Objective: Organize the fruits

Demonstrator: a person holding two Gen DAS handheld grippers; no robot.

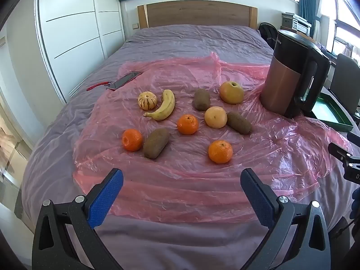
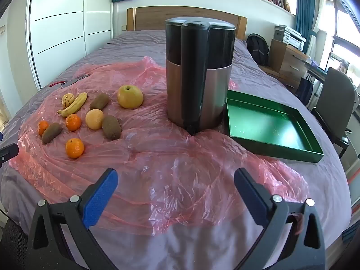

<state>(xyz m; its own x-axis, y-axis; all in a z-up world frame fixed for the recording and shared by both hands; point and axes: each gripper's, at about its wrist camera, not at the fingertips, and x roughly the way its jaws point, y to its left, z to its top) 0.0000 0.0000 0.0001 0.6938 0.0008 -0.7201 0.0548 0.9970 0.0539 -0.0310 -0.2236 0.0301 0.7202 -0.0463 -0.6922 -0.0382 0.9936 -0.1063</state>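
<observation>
Fruit lies scattered on a pink plastic sheet (image 1: 180, 180) spread over the bed (image 1: 191, 38), all of it left of the kettle (image 2: 199, 72): a banana (image 1: 164, 106) touching a small striped melon (image 1: 147, 100), three kiwis (image 1: 156, 142), three mandarins (image 1: 220, 151) and two yellow apples (image 1: 231, 92). Just right of the kettle sits a green tray (image 2: 273, 148), holding nothing. Well left of the kettle, past the fruit, a phone (image 1: 124, 80) rests at the sheet's edge. Left gripper (image 1: 181, 187) and right gripper (image 2: 176, 186) both hang over the sheet's near part, jaws spread wide and holding nothing.
</observation>
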